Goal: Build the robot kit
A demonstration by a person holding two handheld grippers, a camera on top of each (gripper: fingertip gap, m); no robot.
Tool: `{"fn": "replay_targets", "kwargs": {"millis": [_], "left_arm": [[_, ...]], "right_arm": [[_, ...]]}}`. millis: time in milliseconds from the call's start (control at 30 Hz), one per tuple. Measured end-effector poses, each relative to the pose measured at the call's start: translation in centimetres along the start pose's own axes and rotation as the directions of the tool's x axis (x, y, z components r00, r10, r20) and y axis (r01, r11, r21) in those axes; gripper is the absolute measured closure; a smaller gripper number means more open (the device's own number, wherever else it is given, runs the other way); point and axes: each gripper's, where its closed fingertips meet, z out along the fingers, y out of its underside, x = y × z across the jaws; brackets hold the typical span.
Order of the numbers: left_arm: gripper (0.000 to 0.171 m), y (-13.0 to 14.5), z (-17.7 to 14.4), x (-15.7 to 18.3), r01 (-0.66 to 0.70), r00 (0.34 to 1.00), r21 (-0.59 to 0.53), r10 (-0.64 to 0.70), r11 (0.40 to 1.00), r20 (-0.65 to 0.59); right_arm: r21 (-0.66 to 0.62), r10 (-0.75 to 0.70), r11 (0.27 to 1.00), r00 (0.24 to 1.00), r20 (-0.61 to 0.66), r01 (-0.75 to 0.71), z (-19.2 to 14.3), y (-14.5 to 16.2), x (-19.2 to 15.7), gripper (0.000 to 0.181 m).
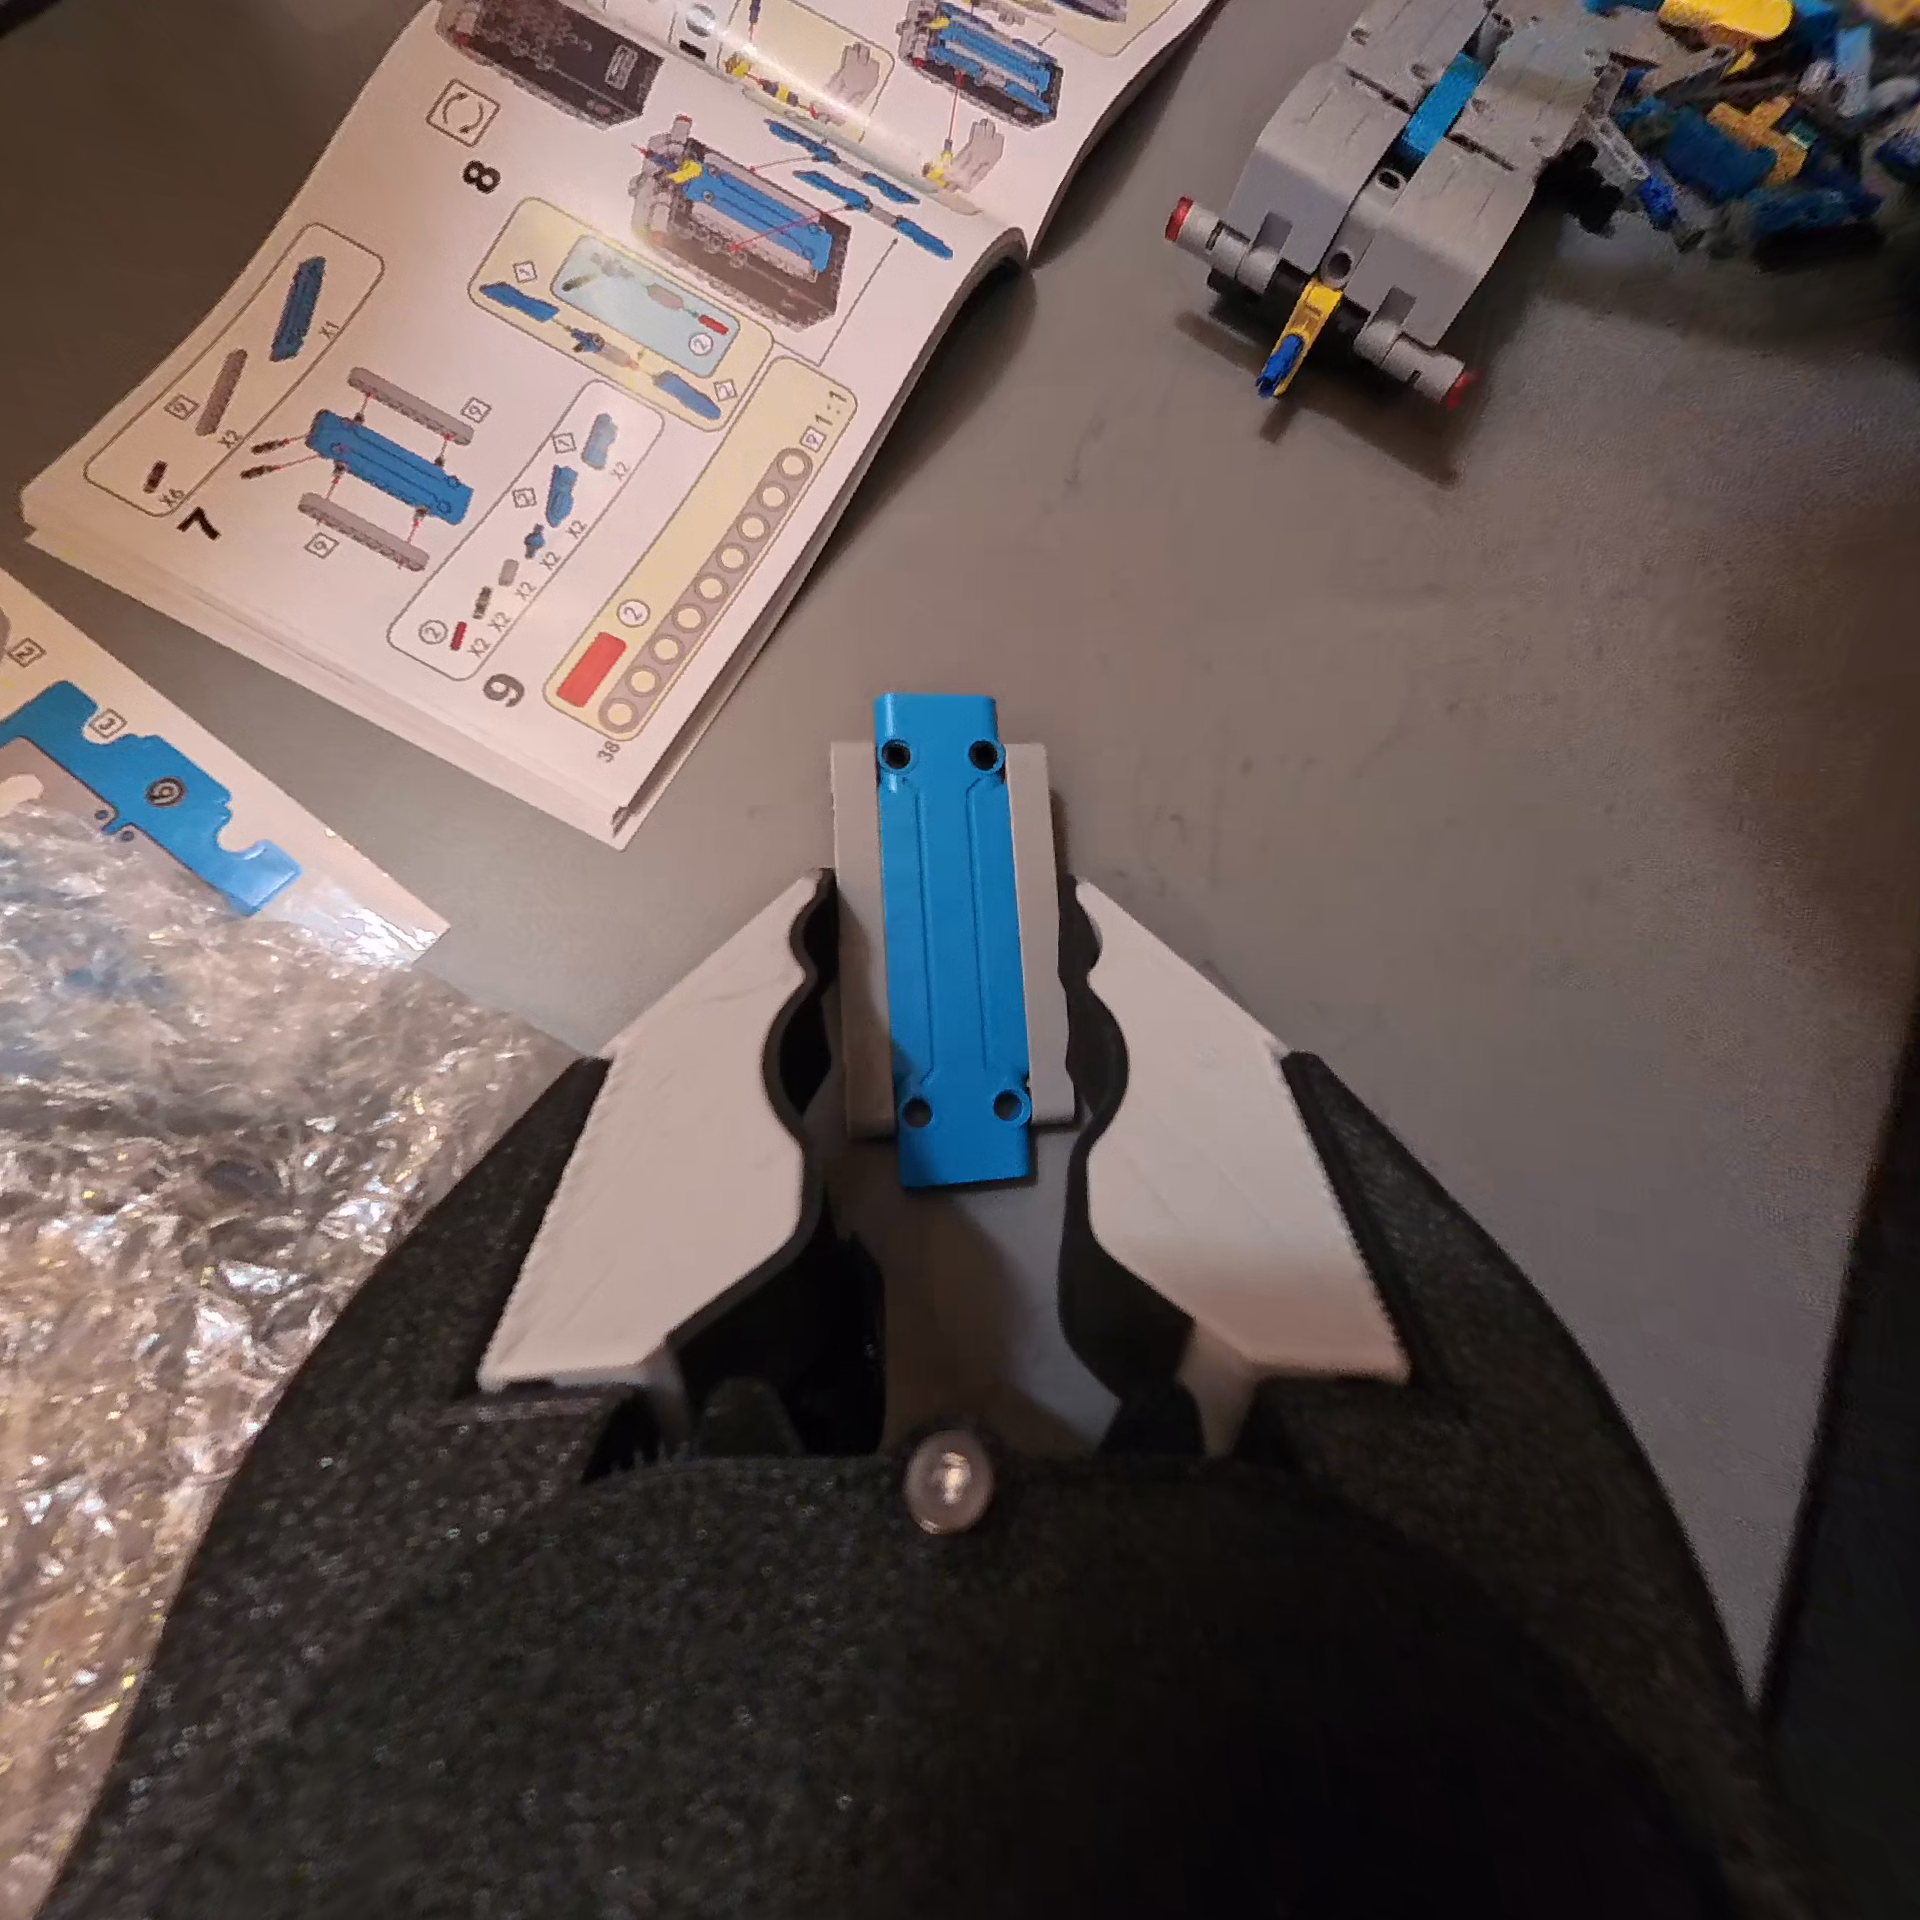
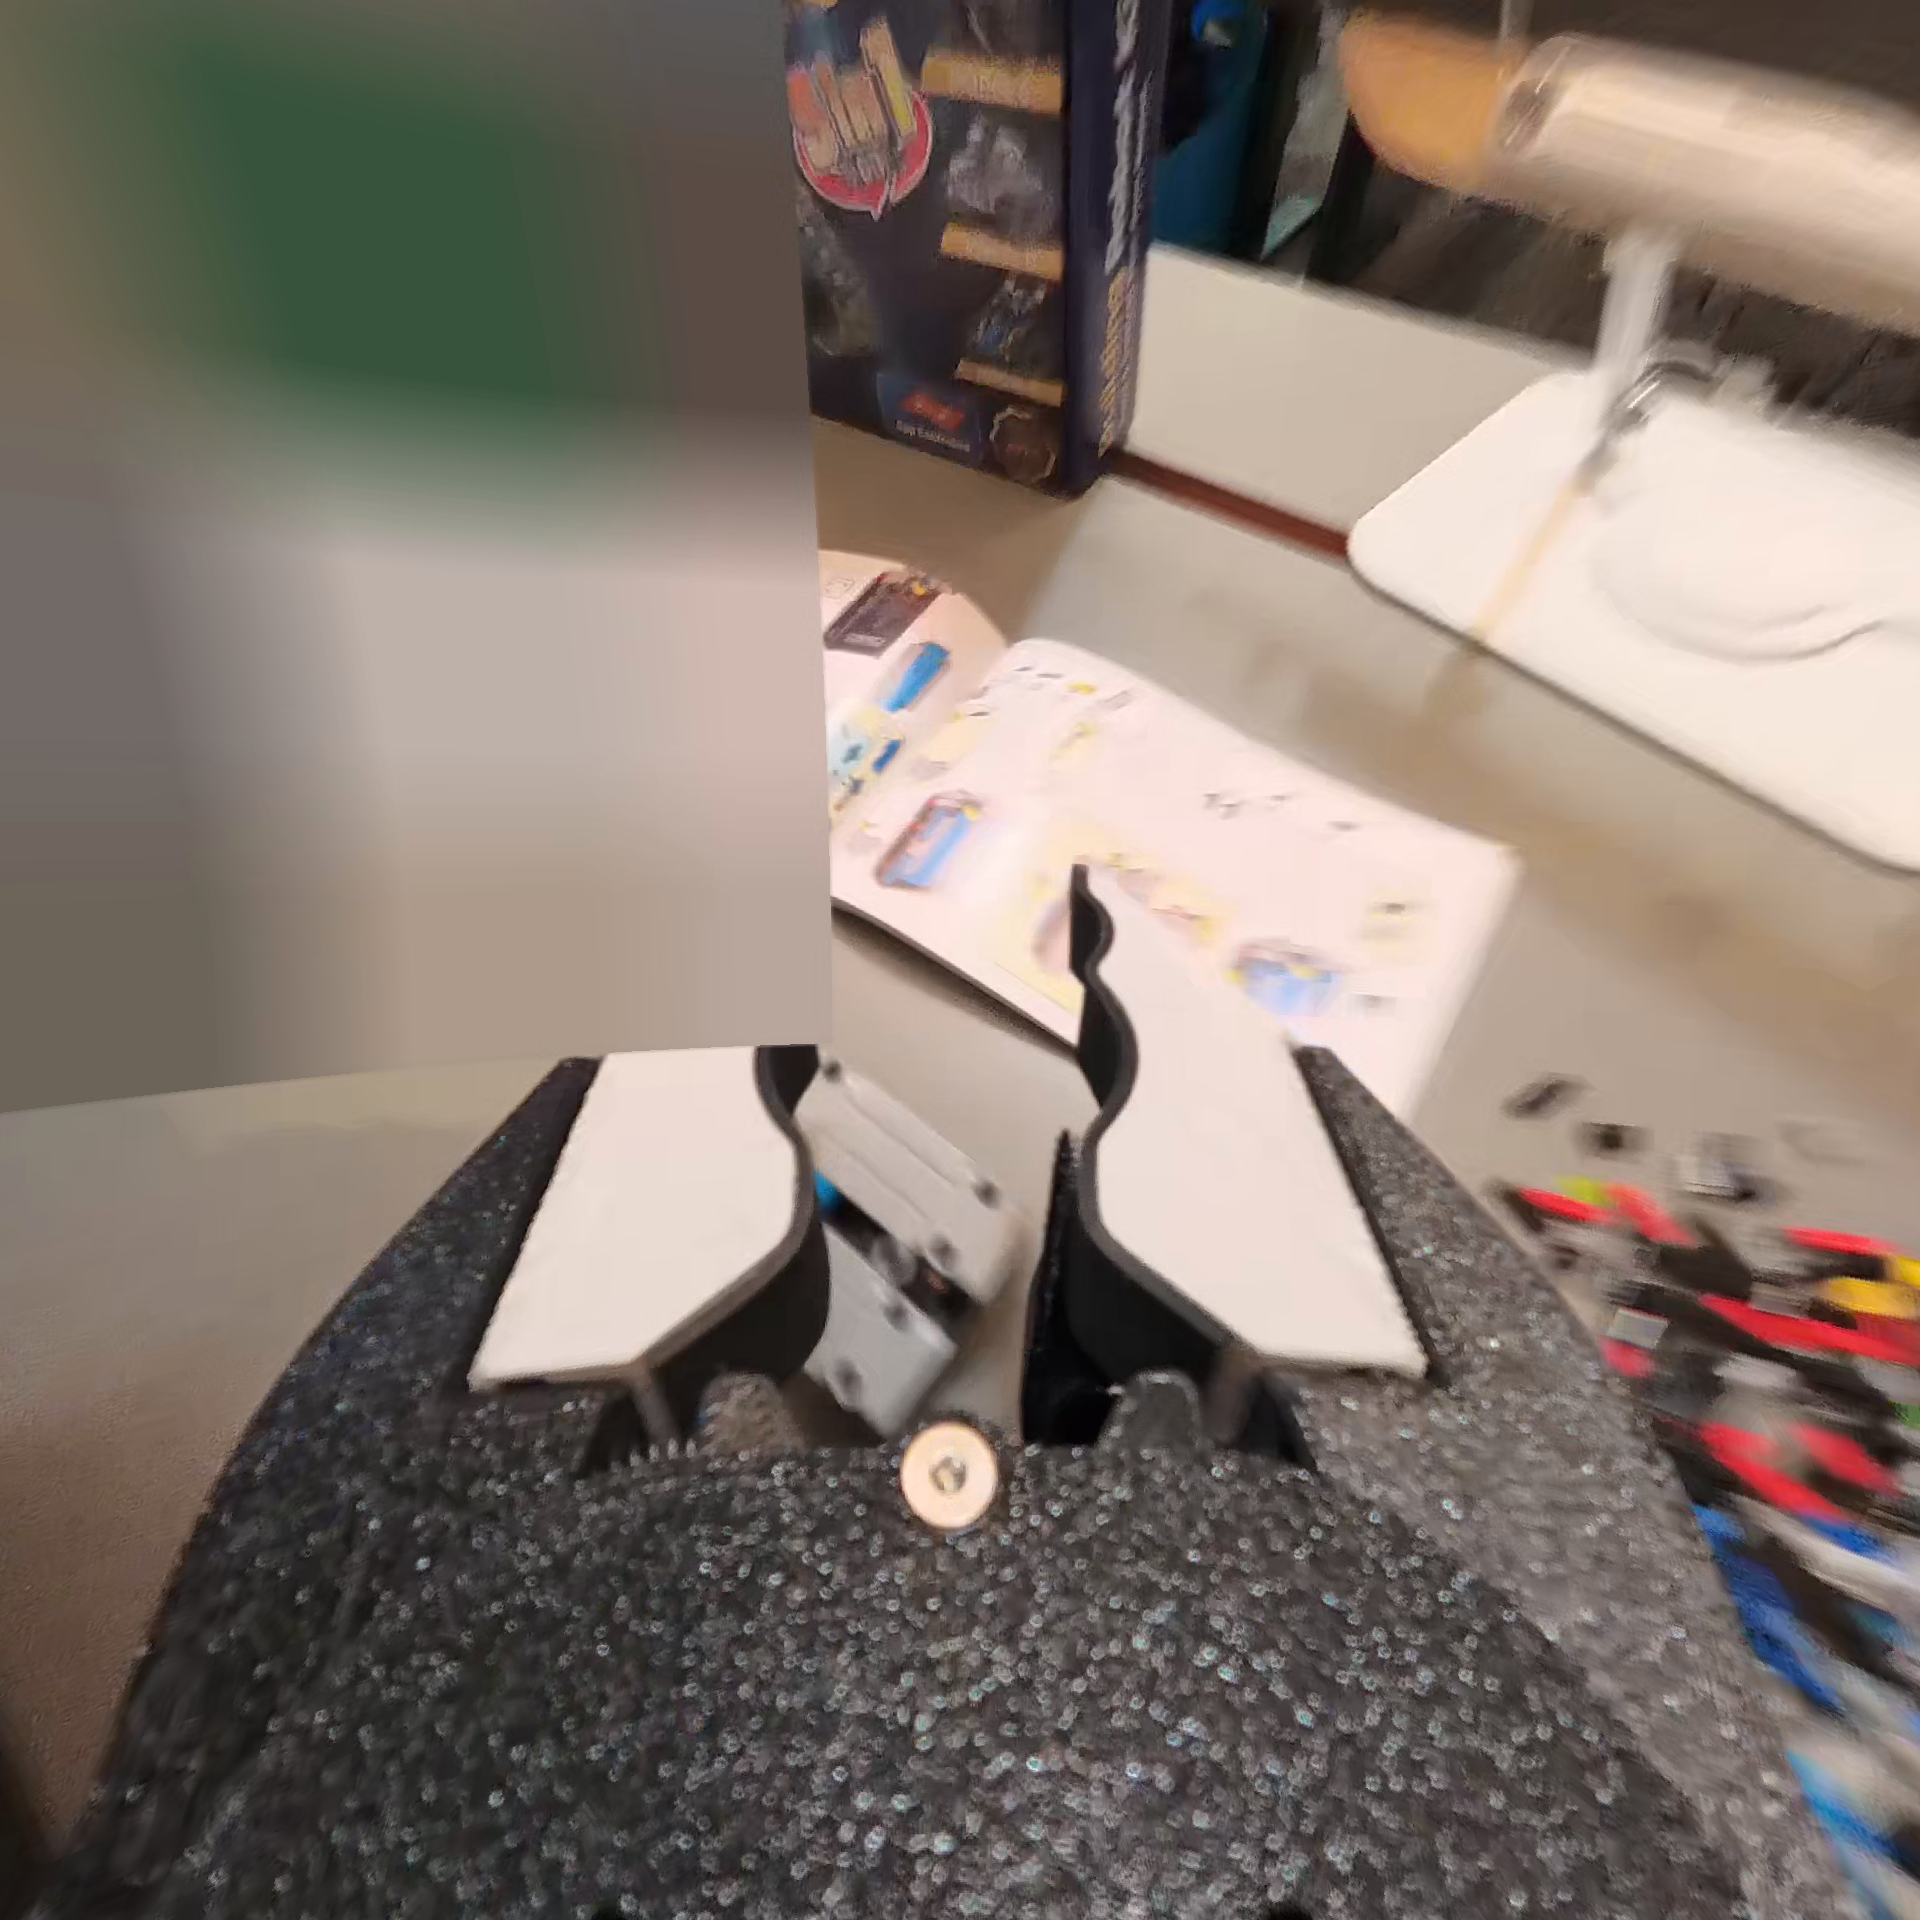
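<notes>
My left gripper is shut on a small assembly held above the grey table. The assembly is a blue panel with a hole near each corner, set between two grey beams, and the fingers press on the beams. In the right wrist view, my right gripper holds a grey block assembly with a bit of blue on it, tilted and deep between the fingers. It looks sharp while the background is blurred. A blurred patch hides the left fingertip.
An open instruction booklet lies far left, and also shows in the right wrist view. A crinkled clear bag lies at left. A grey partly built model and a pile of loose parts are far right. A dark box and a white lamp base stand behind.
</notes>
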Motion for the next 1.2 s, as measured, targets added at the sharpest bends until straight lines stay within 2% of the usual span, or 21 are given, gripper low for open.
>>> {"fn": "replay_targets", "kwargs": {"millis": [67,133,167,233,367,500,567,600,667,700,800,900,967,1033,1100,1133,1200], "left_arm": [[0.13,0.0,0.0,0.0,-0.003,1.0,-0.001,0.003,1.0,0.003],[0.13,0.0,0.0,0.0,0.001,1.0,-0.002,-0.001,1.0,-0.002],[0.13,0.0,0.0,0.0,0.005,1.0,-0.002,-0.005,1.0,-0.005],[0.13,0.0,0.0,0.0,0.009,1.0,-0.002,-0.009,1.0,-0.009],[0.13,-0.1,-0.1,0.0,0.01,1.0,0.003,-0.01,1.0,-0.011],[0.129,-0.3,-0.3,0.3,-0.039,0.999,0.02,0.039,0.999,0.008],[0.127,-0.4,-0.3,0.4,-0.059,0.998,0.024,0.059,0.998,0.023],[0.126,-0.4,-0.3,0.4,-0.068,0.997,0.023,0.067,0.997,0.027],[0.124,-0.6,-0.4,0.3,-0.077,0.996,0.031,0.076,0.997,0.047],[0.123,-0.8,-0.5,0.1,-0.08,0.995,0.043,0.077,0.996,0.062],[0.12,-1.4,-0.9,0.1,-0.079,0.995,0.078,0.074,0.994,0.068],[0.116,-2.9,-1.7,-0.1,-0.079,0.994,0.161,0.065,0.984,0.09],[0.105,-4.3,-2.9,-0.8,-0.091,0.987,0.24,0.055,0.967,0.154],[0.105,-5.9,-4.4,-0.9,-0.098,0.983,0.34,0.037,0.935,0.181],[0.104,-7.6,-5.6,0.7,-0.06,0.996,0.456,0.021,0.888,0.09],[0.104,-8.5,-6.1,2.1,-0.019,1.0,0.509,0.02,0.861,0.003],[0.099,-10.0,-6.4,5.2,0.115,0.978,0.552,0.003,0.826,-0.207]], "right_arm": [[-0.046,-0.059,0.997,0.994,0.094,0.064,-0.8,0.6,-1.2,0.129],[-0.132,-0.176,0.968,0.954,0.241,0.212,-1.1,2.9,-3.9,0.117],[-0.177,-0.245,0.938,0.931,0.272,0.299,-1.0,4.4,-4.6,0.113],[-0.244,-0.379,0.865,0.89,0.253,0.437,-0.4,6.3,-4.5,0.098],[-0.311,-0.484,0.774,0.832,0.272,0.552,0.1,6.8,-4.2,0.096],[-0.461,-0.424,0.645,0.787,0.448,0.61,0.9,8.1,-4.3,0.096],[-0.482,-0.396,0.592,0.754,0.524,0.646,1.3,8.5,-5.4,0.103],[-0.5,-0.385,0.563,0.744,0.546,0.658,1.4,8.8,-5.6,0.109],[-0.549,-0.393,0.501,0.741,0.544,0.669,1.9,9.4,-5.1,0.109],[-0.559,-0.395,0.495,0.745,0.537,0.665,2.0,9.4,-4.9,0.113],[-0.568,-0.372,0.512,0.763,0.529,0.644,2.5,9.4,-4.7,0.116],[-0.611,-0.285,0.55,0.816,0.504,0.57,2.3,9.0,-4.5,0.117],[-0.56,-0.231,0.635,0.823,0.519,0.532,1.9,7.9,-5.1,0.117],[-0.465,-0.133,0.763,0.813,0.566,0.449,1.1,5.8,-6.5,0.117],[-0.32,-0.039,0.894,0.765,0.643,0.314,-0.1,2.4,-8.5,0.117],[-0.232,0.001,0.946,0.716,0.698,0.225,-0.8,0.5,-9.7,0.117],[-0.095,0.066,0.995,0.552,0.831,0.023,-2.8,-2.8,-12.8,0.117]]}}
